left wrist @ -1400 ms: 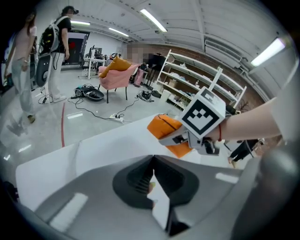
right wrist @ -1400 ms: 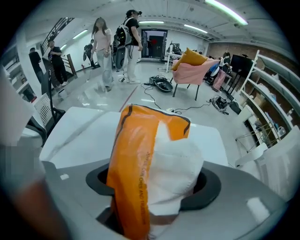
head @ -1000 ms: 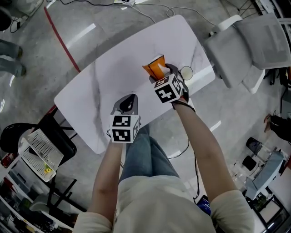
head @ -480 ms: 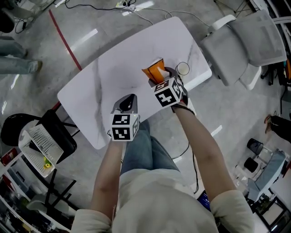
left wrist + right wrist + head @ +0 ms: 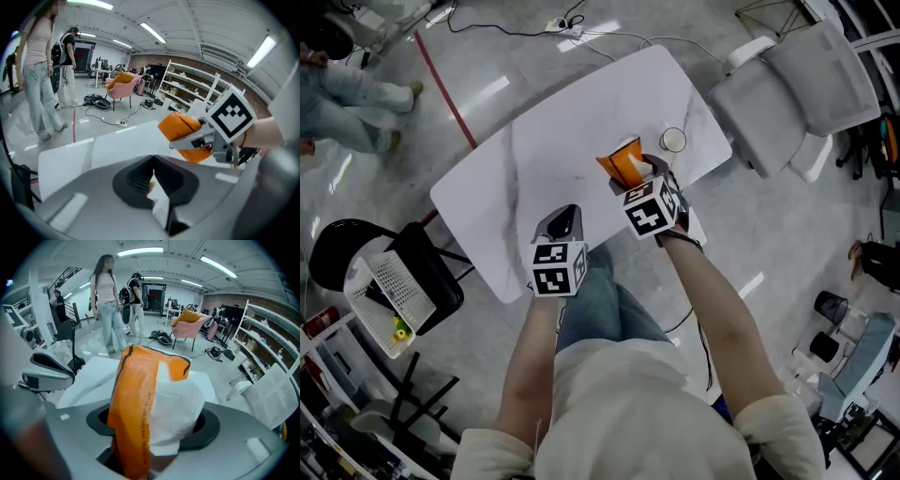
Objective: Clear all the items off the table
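My right gripper (image 5: 636, 173) is shut on an orange plastic pack of white tissues (image 5: 624, 160), held up above the white marble table (image 5: 544, 141). In the right gripper view the pack (image 5: 140, 394) stands upright between the jaws of the right gripper (image 5: 152, 423) and fills the middle. My left gripper (image 5: 563, 222) hangs over the table's near edge with its jaws shut and nothing plainly in them. In the left gripper view the left gripper (image 5: 152, 161) is shut, and beyond it are the pack (image 5: 180, 129) and the right gripper (image 5: 206, 140). A round clear cup (image 5: 673, 141) stands on the table near its right end.
A white padded chair (image 5: 806, 80) stands past the table's right end. A black chair (image 5: 412, 272) with a white mesh basket (image 5: 384, 300) stands at the left. Cables and a power strip (image 5: 562, 23) lie on the floor beyond. People (image 5: 110, 301) stand farther off.
Both grippers have risen a little above the table, and the orange pack has gone up with the right one. The cup has stayed where it was.
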{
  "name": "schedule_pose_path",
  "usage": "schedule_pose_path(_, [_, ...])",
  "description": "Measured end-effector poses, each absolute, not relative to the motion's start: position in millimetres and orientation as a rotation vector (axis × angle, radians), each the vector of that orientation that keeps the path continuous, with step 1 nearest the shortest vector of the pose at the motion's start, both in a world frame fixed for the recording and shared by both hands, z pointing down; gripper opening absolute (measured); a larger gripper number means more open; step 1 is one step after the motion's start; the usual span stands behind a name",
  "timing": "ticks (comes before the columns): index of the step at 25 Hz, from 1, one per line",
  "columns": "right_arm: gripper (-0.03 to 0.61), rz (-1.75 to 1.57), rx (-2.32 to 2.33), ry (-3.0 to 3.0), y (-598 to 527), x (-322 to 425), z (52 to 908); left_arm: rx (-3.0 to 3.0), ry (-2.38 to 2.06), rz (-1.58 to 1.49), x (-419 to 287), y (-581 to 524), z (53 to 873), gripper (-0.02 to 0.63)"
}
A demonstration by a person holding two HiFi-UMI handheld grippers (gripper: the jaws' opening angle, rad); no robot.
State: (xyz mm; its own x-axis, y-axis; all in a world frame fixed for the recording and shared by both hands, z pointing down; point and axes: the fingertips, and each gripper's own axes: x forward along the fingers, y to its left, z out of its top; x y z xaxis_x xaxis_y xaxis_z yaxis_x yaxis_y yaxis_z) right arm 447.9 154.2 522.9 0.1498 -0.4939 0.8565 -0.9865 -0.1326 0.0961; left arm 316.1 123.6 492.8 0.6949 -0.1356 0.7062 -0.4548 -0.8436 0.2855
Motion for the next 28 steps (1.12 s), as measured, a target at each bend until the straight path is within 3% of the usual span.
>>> schedule_pose_path(28, [0.341,0.775,1.772,-1.544,206.4,328.7,449.7,2.529,-0.555,0.874,215.9,185.1,430.3,0.01])
